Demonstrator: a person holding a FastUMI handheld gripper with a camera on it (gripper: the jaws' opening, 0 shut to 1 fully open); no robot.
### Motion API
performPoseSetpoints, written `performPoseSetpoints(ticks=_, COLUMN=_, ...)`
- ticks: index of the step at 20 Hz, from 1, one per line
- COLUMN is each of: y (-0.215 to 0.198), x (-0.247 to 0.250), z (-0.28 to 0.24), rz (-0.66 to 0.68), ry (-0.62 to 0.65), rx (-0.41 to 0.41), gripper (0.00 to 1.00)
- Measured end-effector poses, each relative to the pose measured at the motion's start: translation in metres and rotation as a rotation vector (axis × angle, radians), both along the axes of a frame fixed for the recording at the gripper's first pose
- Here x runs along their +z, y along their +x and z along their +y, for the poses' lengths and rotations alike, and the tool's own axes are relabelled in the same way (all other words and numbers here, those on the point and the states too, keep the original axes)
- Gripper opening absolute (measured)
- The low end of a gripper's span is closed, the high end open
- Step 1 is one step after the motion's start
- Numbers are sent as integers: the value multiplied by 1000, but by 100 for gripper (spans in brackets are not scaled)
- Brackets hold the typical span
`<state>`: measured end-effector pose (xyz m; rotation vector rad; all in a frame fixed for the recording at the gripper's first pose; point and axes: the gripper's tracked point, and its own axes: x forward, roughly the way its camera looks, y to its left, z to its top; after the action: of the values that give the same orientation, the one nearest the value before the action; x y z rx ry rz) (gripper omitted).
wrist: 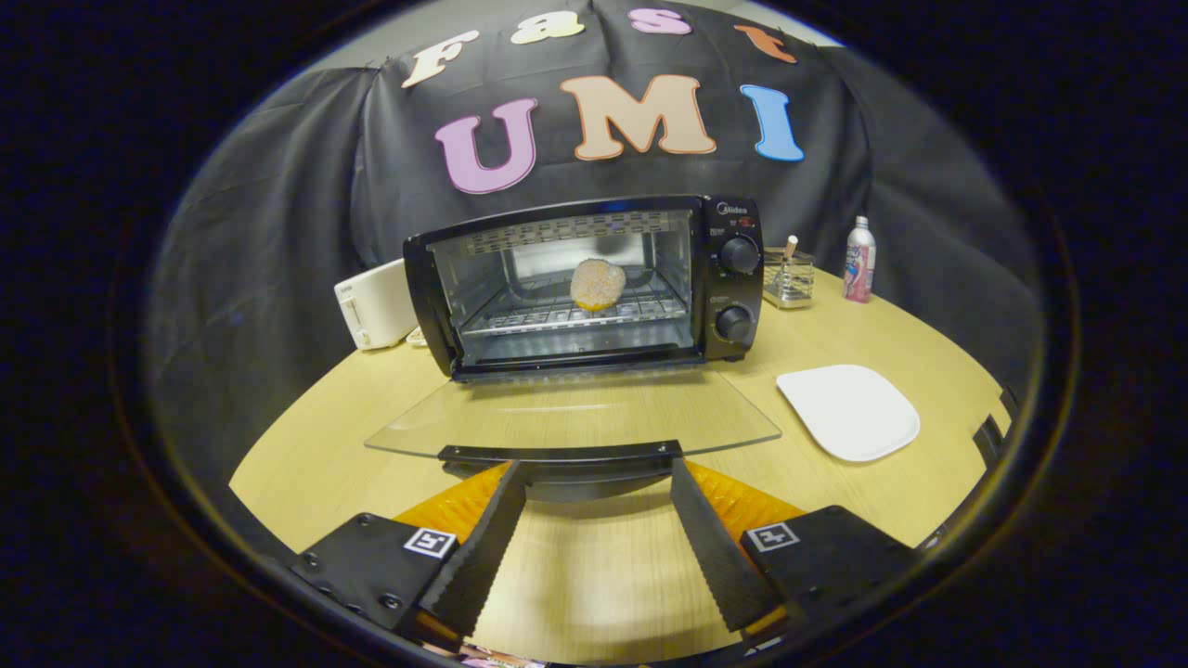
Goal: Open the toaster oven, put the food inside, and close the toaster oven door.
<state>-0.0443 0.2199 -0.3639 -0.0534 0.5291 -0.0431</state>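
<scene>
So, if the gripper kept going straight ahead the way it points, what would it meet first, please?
Probably the handle of the open glass door, just ahead of the open gripper; the toaster oven lies beyond.

The gripper (594,473) has two long, tapering fingers (483,547) with ribbed, saw-toothed inner faces. Each finger is mounted on a flat black block (367,561) fixed with small dark screws. A square black-and-white marker tag (432,542) sits on each block's inner corner, at 1 o'clock on the left, 11 o'clock on the right. Textured orange housing (455,506) shows behind the fingers.
</scene>
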Motion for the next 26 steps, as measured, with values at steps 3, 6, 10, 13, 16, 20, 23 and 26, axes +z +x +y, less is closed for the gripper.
performPoseSetpoints(ticks=3, y=2, x=7, z=1, rz=-15, ry=-1, rx=4, gripper=97)
performPoseSetpoints(ticks=6, y=6, x=17, z=3, rz=-46, ry=3, rx=8, gripper=97)
performPoseSetpoints(ticks=10, y=12, x=30, z=5, rz=-77, ry=6, rx=17, gripper=97)
performPoseSetpoints(ticks=13, y=16, x=37, z=6, rz=-93, ry=7, rx=22, gripper=97)
performPoseSetpoints(ticks=16, y=19, x=43, z=7, rz=-110, ry=23, rx=21, gripper=97)
performPoseSetpoints(ticks=20, y=25, x=51, z=8, rz=-135, ry=48, rx=18, gripper=97)
performPoseSetpoints(ticks=23, y=29, x=57, z=11, rz=-150, ry=49, rx=22, gripper=97)
performPoseSetpoints(ticks=26, y=33, x=63, z=12, rz=-166, ry=58, rx=23, gripper=97)
